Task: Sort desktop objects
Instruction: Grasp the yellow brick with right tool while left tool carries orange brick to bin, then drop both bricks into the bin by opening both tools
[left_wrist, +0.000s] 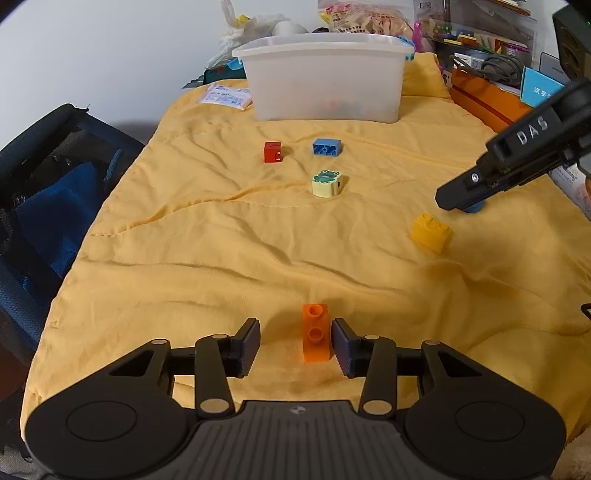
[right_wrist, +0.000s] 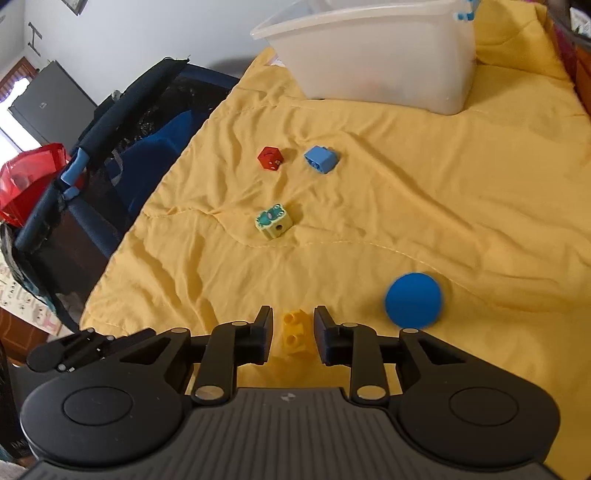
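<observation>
left gripper (left_wrist: 295, 341) held partly open around an orange brick (left_wrist: 315, 333) on the yellow cloth (left_wrist: 221, 251), pads not quite touching it, right gripper (right_wrist: 293, 334) parted around a yellow brick (right_wrist: 294, 333), nothing gripped, blue ball (right_wrist: 413, 300) just beside, clear bin (left_wrist: 321, 86) parked at the back

The left gripper (left_wrist: 295, 341) points forward and down, its two fingers (left_wrist: 248, 341) parted with a clear gap on the inner side of each pad, neither pressing on anything. The right gripper (right_wrist: 293, 338) tilts down likewise, its fingers (right_wrist: 265, 334) standing narrower apart yet also free of contact. In the left wrist view the right gripper (left_wrist: 448, 201) reaches in from the right edge, seen side-on with its tips slanting down and leftward.
</observation>
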